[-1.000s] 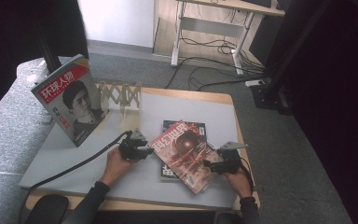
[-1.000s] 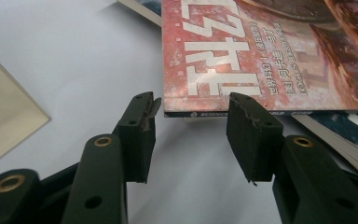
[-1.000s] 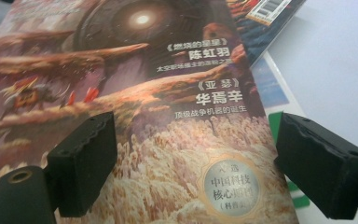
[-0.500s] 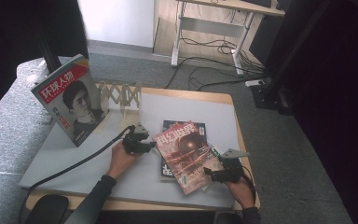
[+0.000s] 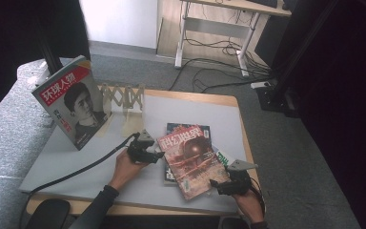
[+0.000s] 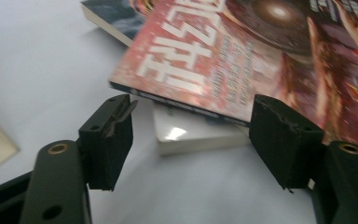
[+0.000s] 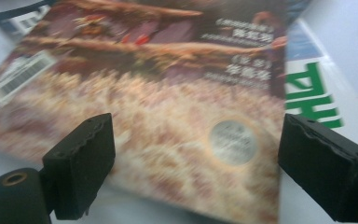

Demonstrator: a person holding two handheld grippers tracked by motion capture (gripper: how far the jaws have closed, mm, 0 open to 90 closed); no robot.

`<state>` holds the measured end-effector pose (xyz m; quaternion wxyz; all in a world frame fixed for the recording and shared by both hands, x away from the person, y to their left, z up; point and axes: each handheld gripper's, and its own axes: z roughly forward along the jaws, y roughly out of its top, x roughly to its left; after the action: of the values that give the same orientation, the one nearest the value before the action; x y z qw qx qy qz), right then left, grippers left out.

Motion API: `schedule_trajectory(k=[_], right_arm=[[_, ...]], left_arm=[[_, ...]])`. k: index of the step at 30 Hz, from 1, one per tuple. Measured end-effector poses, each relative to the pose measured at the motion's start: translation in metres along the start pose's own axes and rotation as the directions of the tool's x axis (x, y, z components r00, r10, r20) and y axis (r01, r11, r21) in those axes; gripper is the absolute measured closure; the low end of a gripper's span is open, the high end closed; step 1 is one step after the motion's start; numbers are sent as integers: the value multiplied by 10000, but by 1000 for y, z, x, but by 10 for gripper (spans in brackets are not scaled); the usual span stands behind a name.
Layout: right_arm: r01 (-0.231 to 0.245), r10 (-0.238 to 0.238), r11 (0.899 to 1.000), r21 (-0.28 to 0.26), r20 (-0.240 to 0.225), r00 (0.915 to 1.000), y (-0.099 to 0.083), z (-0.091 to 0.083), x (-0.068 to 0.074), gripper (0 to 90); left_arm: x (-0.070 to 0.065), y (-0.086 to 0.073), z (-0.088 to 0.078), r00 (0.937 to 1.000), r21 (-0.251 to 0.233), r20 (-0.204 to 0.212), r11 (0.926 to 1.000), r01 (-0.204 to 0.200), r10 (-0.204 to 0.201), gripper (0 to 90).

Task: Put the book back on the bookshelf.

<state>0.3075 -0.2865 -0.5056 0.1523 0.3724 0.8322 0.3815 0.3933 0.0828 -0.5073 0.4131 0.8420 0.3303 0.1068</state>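
A red magazine [image 5: 190,162] lies askew on top of a dark magazine [image 5: 187,130] and a white-and-green one [image 5: 225,157] on the white table top [image 5: 76,152]. At its left edge is my left gripper [image 5: 157,153]. The jaws have just been opening and are open, and the red magazine's [image 6: 205,60] edge lies just past my left gripper [image 6: 193,105], with a white book [image 6: 191,137] beneath it. At the near right corner, my right gripper [image 5: 218,183] is open. In its view the red magazine's [image 7: 168,93] corner lies between the wide jaws of my right gripper [image 7: 196,126], untouched.
A magazine with a portrait cover [image 5: 71,102] stands upright at the back left, leaning on a wooden lattice rack [image 5: 124,98]. The left gripper's cable [image 5: 86,167] runs across the table to the near left. The table's right edge [image 5: 245,143] is close to the stack.
The left jaws have opened off the red magazine's left edge. The right gripper slid toward the near edge, and the magazine's near end moved that way and now rests on the stack.
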Motion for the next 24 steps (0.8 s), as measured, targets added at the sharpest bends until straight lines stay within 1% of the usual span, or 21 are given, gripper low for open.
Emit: schedule_trajectory(k=[3,5,7,10,11,12,14,15,17,19,21,24], right_arm=[[60,-60,10000,11,-35,10000,-3,-2,3,83],[161,-159,9999,64,-179,9997,-4,-2,5,85],[309,-307,9995,62,-304,9991,-4,-1,8,85],[384,-382,9992,66,-244,9990,-4,-2,10,97],[437,-435,9990,57,-318,9985,-4,-2,10,100],[522,-519,9986,45,-400,9978,-5,-2,10,99],[790,-782,9968,159,-436,9960,-6,-2,11,95],[806,-799,9966,154,-398,9960,-7,-2,12,95],[695,-690,9975,129,-334,9971,-7,-2,12,90],[752,-748,9970,170,-236,9969,-7,-1,13,82],[665,-662,9975,244,-105,9977,-7,0,14,63],[520,-521,9982,293,38,9986,-7,1,14,31]], left_arm=[[-8,-4,1,9997,-25,140,9998,-185,185,278],[-10,-5,3,9995,-37,273,9999,-149,150,276],[-11,-6,6,9996,-7,221,9998,-175,175,274],[-9,-8,8,9996,57,152,9997,-223,222,260],[-10,-8,8,9996,40,136,9997,-260,259,259],[-10,-8,8,9995,21,89,9995,-315,315,261],[-10,-8,8,9995,26,74,9995,-299,299,260],[-10,-7,8,9996,25,67,9996,-285,285,258],[-8,-7,9,9997,1,86,9998,-219,219,254],[-7,-6,10,9998,12,123,9999,-157,157,243],[-5,-6,10,9998,34,182,9999,-109,108,235],[-6,-7,9,9997,-12,161,9998,-193,193,250]])
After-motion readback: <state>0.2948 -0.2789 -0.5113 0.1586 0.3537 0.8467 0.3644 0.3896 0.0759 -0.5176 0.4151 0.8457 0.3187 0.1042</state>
